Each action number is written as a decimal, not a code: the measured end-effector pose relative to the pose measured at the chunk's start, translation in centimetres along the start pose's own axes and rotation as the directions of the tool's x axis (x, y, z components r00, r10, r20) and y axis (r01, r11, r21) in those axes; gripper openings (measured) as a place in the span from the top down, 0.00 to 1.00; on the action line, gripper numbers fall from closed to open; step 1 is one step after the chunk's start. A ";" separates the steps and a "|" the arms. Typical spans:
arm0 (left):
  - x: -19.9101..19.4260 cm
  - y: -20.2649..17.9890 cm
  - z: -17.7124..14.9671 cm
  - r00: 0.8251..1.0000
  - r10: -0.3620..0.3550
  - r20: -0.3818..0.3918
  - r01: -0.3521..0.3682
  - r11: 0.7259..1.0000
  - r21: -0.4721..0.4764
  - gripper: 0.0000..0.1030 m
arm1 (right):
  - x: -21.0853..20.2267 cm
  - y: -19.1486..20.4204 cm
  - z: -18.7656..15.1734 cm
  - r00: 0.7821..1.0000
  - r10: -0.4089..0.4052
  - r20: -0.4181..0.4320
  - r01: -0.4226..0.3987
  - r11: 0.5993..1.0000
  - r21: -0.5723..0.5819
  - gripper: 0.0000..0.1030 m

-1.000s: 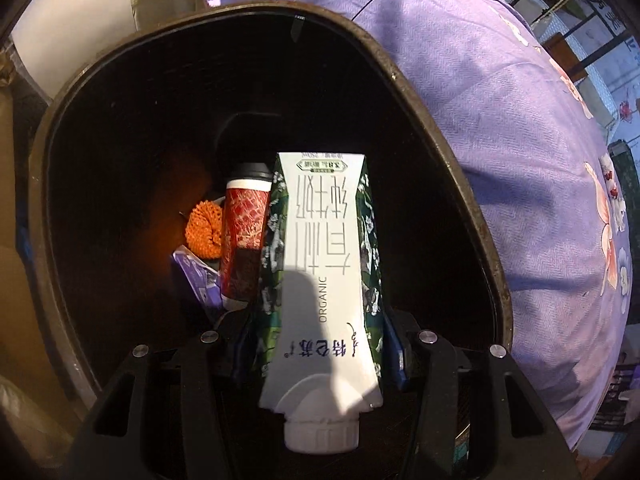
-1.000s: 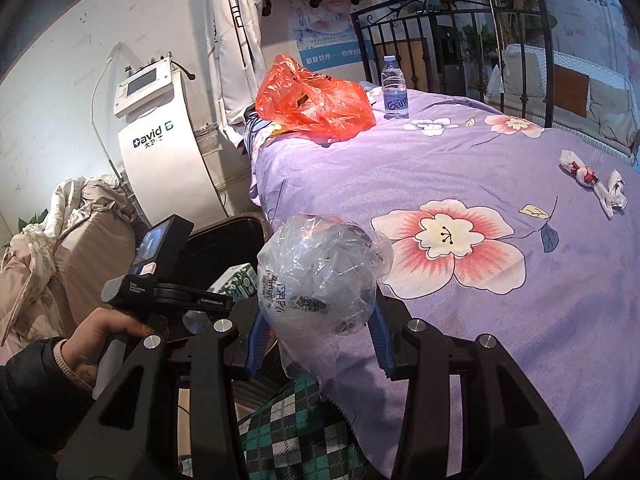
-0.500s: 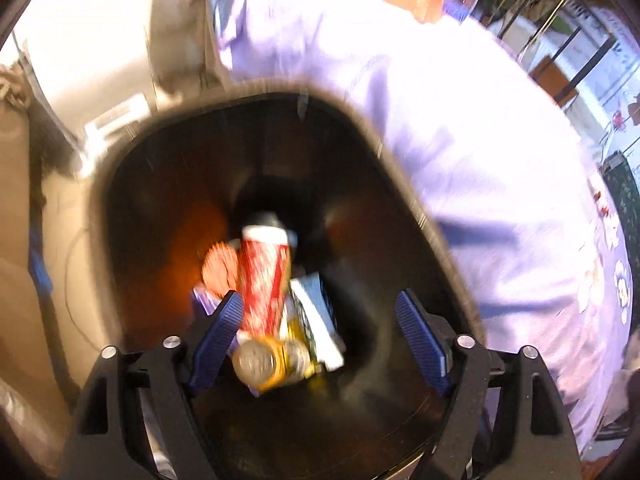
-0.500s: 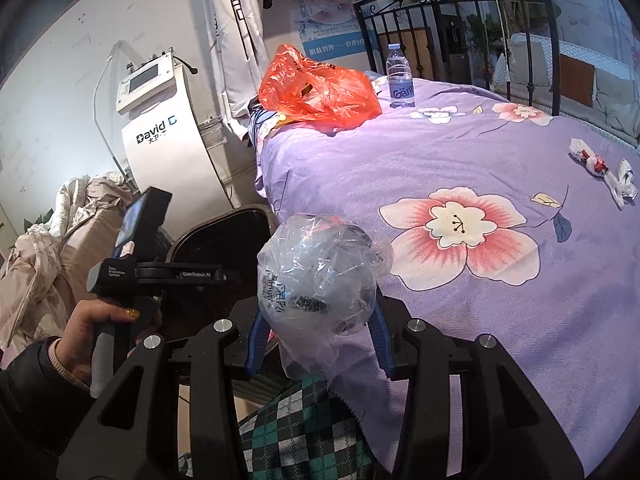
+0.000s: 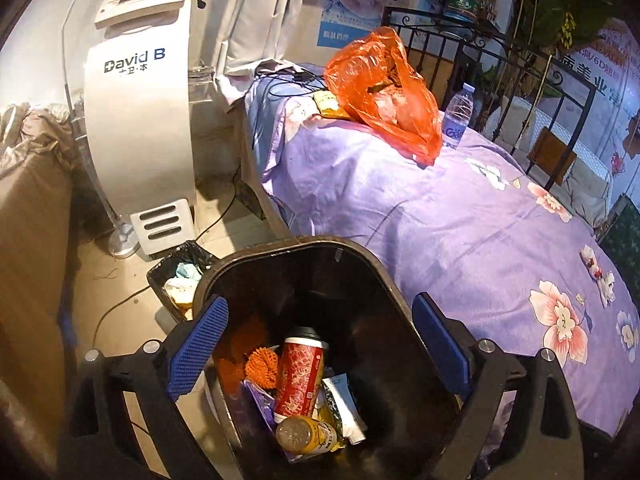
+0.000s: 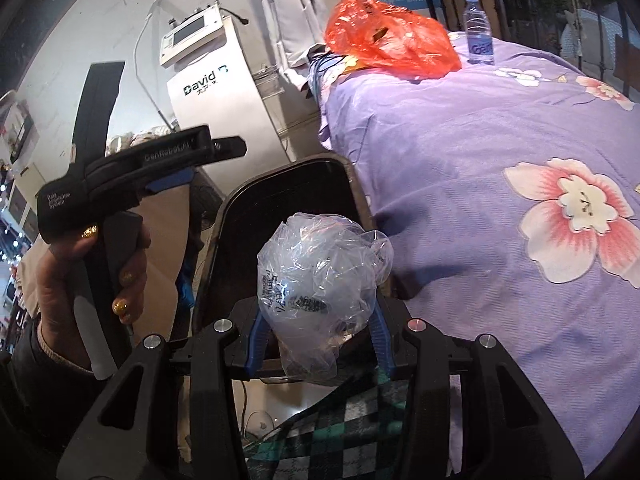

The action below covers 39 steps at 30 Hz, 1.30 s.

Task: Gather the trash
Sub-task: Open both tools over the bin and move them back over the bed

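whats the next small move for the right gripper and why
Probably ease the right gripper forward over the black bin and open it. It is shut on the crumpled clear plastic bag, which hangs near the bin's near edge. The left gripper is open and empty above the bin, where a red cup and other trash lie.

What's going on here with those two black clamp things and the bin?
A person is tidying up trash by a bed, a handheld gripper in each hand. The left gripper is open and empty above the black bin, which already holds a red cup, a bottle and wrappers. The right gripper is clamped on a crumpled clear plastic bag, near the bin's rim.
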<state>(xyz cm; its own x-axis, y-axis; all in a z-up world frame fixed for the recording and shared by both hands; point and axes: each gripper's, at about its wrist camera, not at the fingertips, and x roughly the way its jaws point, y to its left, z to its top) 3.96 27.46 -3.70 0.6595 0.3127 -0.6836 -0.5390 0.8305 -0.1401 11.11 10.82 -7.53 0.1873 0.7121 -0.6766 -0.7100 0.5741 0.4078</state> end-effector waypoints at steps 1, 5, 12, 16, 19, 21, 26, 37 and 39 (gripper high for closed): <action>-0.2 0.5 0.1 1.000 0.002 0.011 -0.002 1.000 -0.015 0.09 | 0.7 0.6 0.1 1.000 0.017 -0.016 -0.017 1.000 -0.012 0.58; -0.7 2.4 0.8 0.999 0.027 0.039 -0.025 0.998 -0.064 0.08 | 3.1 2.5 0.5 0.995 0.059 -0.079 -0.064 0.996 -0.057 0.58; -1.4 4.2 1.6 0.995 0.069 0.071 -0.063 0.994 -0.092 0.07 | 6.8 4.3 1.4 0.983 0.082 -0.164 -0.098 0.991 -0.092 0.57; -1.1 4.5 1.5 0.995 0.072 0.074 -0.065 0.993 -0.096 0.07 | 8.3 4.6 1.4 0.978 0.089 -0.188 -0.106 0.991 -0.085 0.54; -1.0 4.6 1.5 0.995 0.069 0.072 -0.062 0.993 -0.098 0.07 | 8.4 4.8 1.2 0.979 0.093 -0.183 -0.113 0.988 -0.101 0.42; -0.8 4.7 1.4 0.996 0.066 0.068 -0.059 0.993 -0.100 0.07 | 8.3 4.8 1.3 0.983 0.080 -0.168 -0.100 0.989 -0.111 0.29; -0.6 4.4 1.4 0.996 0.055 0.064 -0.049 0.995 -0.090 0.06 | 7.8 4.7 1.3 0.982 0.106 -0.159 -0.122 0.988 -0.093 0.23; 0.1 2.4 1.5 0.999 0.004 0.046 -0.001 0.998 -0.058 0.06 | 4.1 3.0 1.1 0.989 0.128 -0.077 -0.133 0.989 -0.061 0.22; 0.3 1.6 1.5 0.999 -0.013 0.039 0.014 0.999 -0.042 0.06 | 2.9 2.4 1.1 0.992 0.117 -0.056 -0.120 0.991 -0.054 0.22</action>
<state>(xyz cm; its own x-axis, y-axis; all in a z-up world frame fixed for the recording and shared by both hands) 4.12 29.56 -3.08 0.6862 0.3201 -0.6532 -0.5511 0.8149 -0.1796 10.70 14.72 -7.86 0.0643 0.7507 -0.6575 -0.7629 0.4617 0.4526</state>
